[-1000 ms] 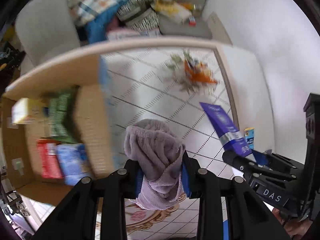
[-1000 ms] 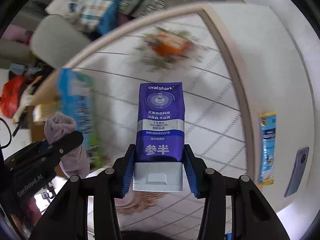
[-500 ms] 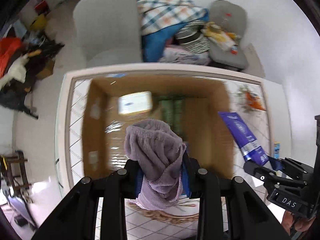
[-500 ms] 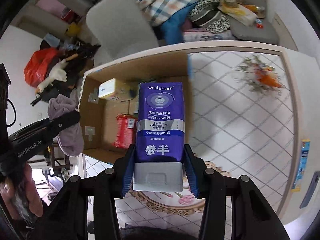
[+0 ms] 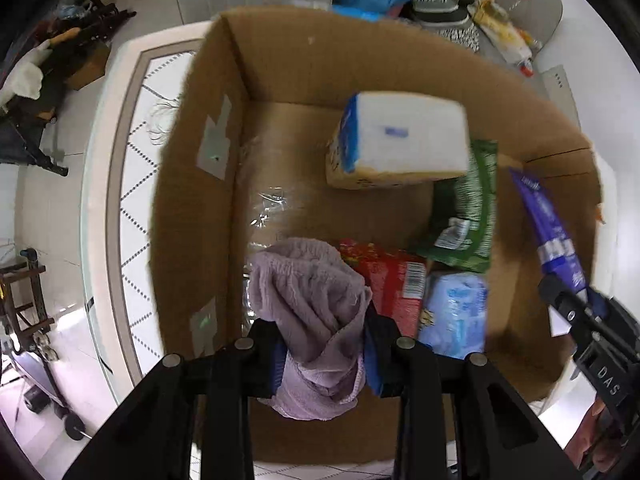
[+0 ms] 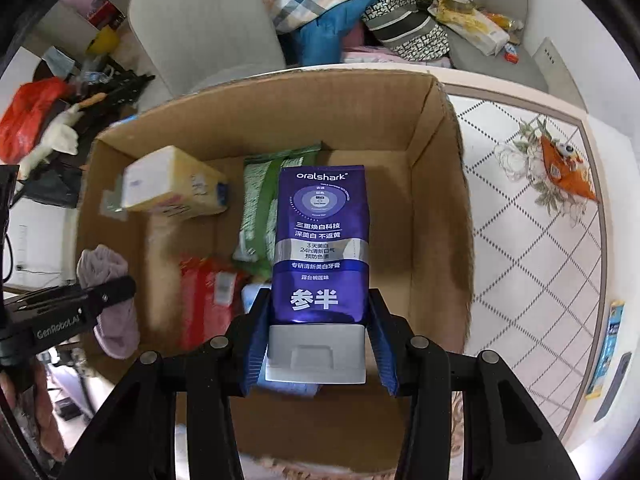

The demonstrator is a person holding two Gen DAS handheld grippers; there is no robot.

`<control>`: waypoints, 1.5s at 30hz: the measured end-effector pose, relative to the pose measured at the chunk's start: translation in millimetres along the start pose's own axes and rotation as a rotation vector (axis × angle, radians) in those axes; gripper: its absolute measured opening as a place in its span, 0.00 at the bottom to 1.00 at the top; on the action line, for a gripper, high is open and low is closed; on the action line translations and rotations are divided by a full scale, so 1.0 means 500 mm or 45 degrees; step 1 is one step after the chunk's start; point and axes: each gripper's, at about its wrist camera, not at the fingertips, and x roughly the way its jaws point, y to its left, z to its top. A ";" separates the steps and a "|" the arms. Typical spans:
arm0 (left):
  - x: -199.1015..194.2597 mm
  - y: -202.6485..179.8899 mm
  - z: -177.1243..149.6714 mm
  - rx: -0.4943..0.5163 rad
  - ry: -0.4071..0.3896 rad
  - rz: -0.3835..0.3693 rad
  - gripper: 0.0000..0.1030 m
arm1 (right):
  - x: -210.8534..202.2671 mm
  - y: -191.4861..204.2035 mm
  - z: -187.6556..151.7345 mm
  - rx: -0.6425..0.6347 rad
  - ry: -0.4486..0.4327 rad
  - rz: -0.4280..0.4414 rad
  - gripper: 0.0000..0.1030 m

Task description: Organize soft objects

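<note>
My left gripper (image 5: pixel 324 344) is shut on a lilac towel (image 5: pixel 308 300) and holds it over the near left part of an open cardboard box (image 5: pixel 200 168). My right gripper (image 6: pixel 318 344) is shut on a purple oralshark toothpaste tube (image 6: pixel 320 240) and holds it over the same box (image 6: pixel 436 208). The towel also shows in the right wrist view (image 6: pixel 108 280), and the tube in the left wrist view (image 5: pixel 548 232). In the box lie a white and yellow pack (image 5: pixel 400 144), a green packet (image 5: pixel 464 216), a red pack (image 5: pixel 392 280) and a blue pack (image 5: pixel 456 312).
The box stands on a table with a white diamond-pattern cloth (image 6: pixel 532 240). An orange packet (image 6: pixel 564 172) and a blue sachet (image 6: pixel 608 340) lie on the cloth to the right. Grey chairs piled with clothes (image 6: pixel 340 8) stand behind the table.
Both grippers have swung left from the tablecloth and come down close over the open box, each still holding its object. The box now fills both views.
</note>
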 end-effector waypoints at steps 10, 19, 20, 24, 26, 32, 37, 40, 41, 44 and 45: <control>0.044 -0.006 0.027 0.002 0.098 0.016 0.41 | 0.101 -0.001 0.049 -0.003 0.038 -0.066 0.50; -0.020 -0.015 0.002 0.003 0.014 0.008 0.80 | 0.027 -0.036 0.051 0.080 0.001 0.029 0.80; -0.031 -0.016 -0.004 0.003 -0.008 0.013 0.83 | 0.019 -0.039 0.049 0.083 0.006 0.019 0.86; -0.073 -0.021 -0.035 0.014 -0.095 0.068 0.95 | -0.006 -0.042 0.027 0.067 0.022 -0.025 0.95; -0.094 -0.026 -0.054 0.031 -0.144 0.117 0.95 | -0.012 -0.035 0.005 0.051 0.051 -0.056 0.97; -0.120 -0.039 -0.097 0.024 -0.235 0.128 0.95 | -0.058 -0.015 -0.053 0.021 0.026 -0.079 1.00; -0.159 -0.055 -0.143 0.031 -0.286 0.139 0.95 | -0.105 -0.007 -0.089 0.019 -0.026 -0.083 1.00; -0.197 -0.059 -0.179 0.023 -0.350 0.155 0.95 | -0.136 0.001 -0.117 0.011 -0.042 -0.065 1.00; -0.208 -0.059 -0.190 0.016 -0.366 0.153 0.95 | -0.151 0.002 -0.129 0.007 -0.056 -0.064 1.00; -0.243 -0.060 -0.219 0.001 -0.405 0.124 0.95 | -0.191 0.004 -0.156 0.003 -0.106 -0.063 1.00; -0.254 -0.063 -0.229 0.000 -0.420 0.129 0.95 | -0.203 0.005 -0.160 0.000 -0.118 -0.059 1.00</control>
